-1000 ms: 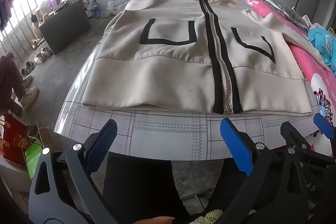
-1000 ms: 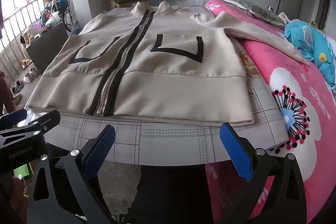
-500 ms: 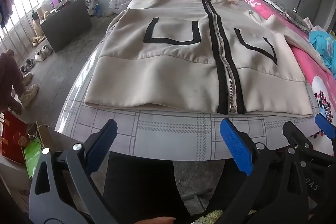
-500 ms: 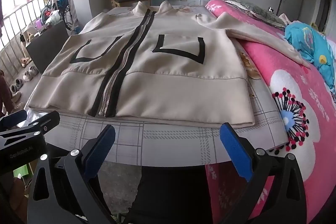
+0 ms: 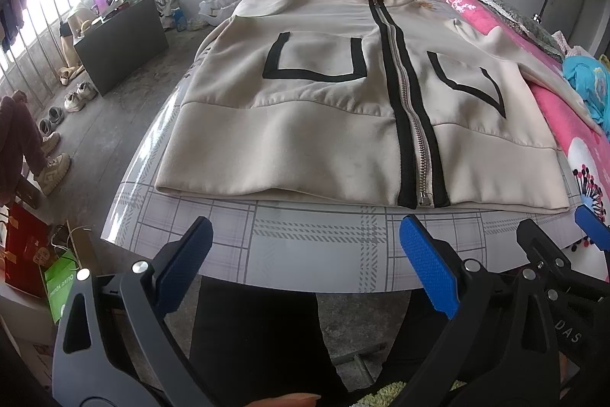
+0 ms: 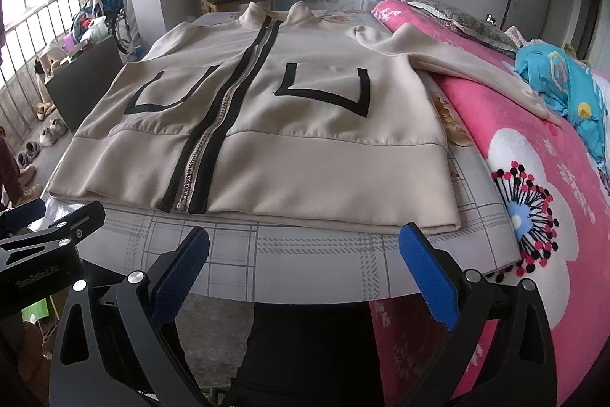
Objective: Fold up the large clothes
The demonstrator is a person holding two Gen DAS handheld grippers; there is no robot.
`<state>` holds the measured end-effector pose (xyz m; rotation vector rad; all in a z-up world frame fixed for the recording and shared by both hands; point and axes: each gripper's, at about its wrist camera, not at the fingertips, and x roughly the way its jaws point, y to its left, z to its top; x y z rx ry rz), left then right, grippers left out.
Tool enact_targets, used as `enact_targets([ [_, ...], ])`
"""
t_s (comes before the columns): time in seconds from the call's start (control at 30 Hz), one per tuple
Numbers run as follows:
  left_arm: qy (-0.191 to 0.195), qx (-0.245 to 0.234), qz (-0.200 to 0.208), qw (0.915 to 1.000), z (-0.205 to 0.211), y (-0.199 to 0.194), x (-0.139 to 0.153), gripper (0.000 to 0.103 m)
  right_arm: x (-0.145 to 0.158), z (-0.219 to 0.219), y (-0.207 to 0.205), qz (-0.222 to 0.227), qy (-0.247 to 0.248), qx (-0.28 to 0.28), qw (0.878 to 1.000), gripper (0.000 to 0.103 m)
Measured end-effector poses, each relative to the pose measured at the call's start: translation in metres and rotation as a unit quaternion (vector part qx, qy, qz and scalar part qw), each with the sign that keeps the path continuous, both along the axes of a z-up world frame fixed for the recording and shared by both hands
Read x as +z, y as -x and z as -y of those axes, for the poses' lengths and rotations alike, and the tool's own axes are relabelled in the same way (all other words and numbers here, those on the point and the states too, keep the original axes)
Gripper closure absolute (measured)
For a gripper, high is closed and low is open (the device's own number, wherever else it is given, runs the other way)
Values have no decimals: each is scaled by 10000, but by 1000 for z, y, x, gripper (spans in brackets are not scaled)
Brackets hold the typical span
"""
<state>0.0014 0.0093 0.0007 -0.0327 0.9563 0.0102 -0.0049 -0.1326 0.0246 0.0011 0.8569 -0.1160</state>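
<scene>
The zip-up jacket [image 5: 343,124] lies face up and flat on the counter [image 5: 305,246], zipper [image 5: 410,117] closed, collar at the far end, hem nearest the person, and no fold looks made yet, so I'd call this the very start: both grippers lining up on the hem. The left gripper [image 5: 305,243] hangs just short of the counter's near edge with its jaws spread wide, blue pads [image 5: 429,266] well apart, holding nothing and touching nothing. The right gripper [image 6: 303,248] is the same story, wide open and empty above the near edge, facing the hem's right half. One sleeve [image 6: 457,63] trails off the right side onto the pink blanket [image 6: 533,178] of the bed; the other looks tucked in near the left shoulder. My read on the next move: bring that loose sleeve across the body, which needs a pinch on the cloth alone, or else take the hem corners and carry them toward the collar.
</scene>
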Motion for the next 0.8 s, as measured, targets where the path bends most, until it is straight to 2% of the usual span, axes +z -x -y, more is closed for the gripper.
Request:
enact_targets([
  [0.8,-74,30,42,10000,0,1,1,8,3,6,0,24,30,-49,10000,6],
])
